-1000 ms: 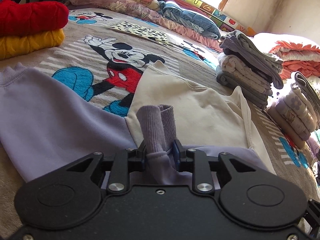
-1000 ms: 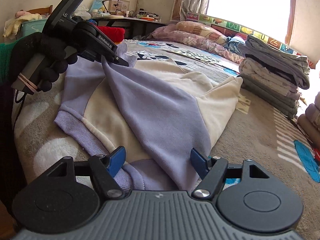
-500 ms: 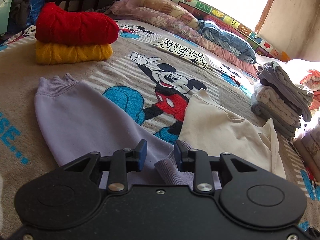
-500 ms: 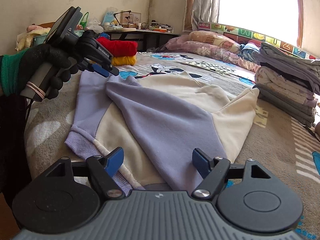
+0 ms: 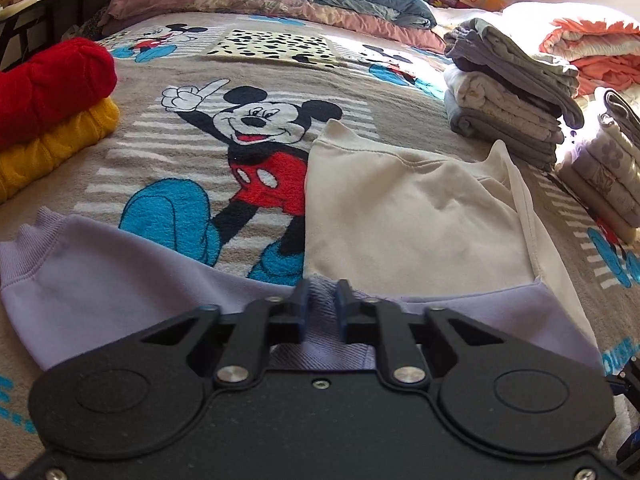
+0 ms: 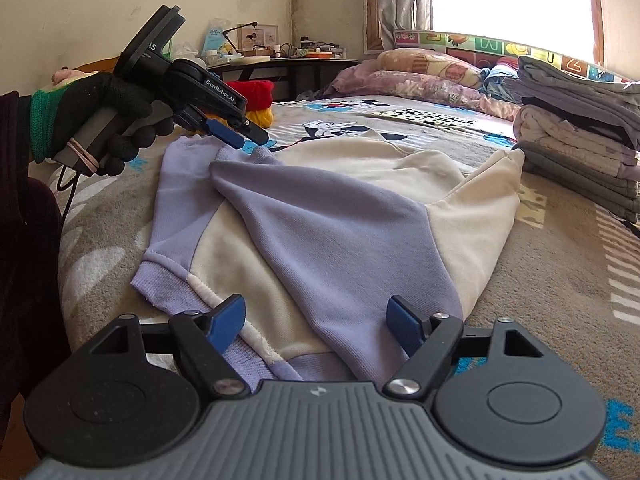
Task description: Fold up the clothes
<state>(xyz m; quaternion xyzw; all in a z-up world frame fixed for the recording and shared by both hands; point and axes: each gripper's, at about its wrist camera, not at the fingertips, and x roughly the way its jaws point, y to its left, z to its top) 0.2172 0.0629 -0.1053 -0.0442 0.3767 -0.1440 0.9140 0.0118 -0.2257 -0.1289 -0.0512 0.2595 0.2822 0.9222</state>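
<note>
Lilac-and-cream sweatshirt (image 6: 460, 240) is lying flat across mid-frame, one sleeve (image 6: 320, 220) folded over its body. Left gripper (image 6: 248, 138), pressed together and seemingly empty, is hovering just above the cuff (image 6: 260, 154) at upper left. Right gripper (image 6: 316, 312) is gaping wide over the hem (image 6: 168, 280); I judge it should be catching both layers squarely.

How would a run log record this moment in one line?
left fingers: closed above cuff | right fingers: open over sweatshirt hem | lilac sleeve: folded across cream body
</note>
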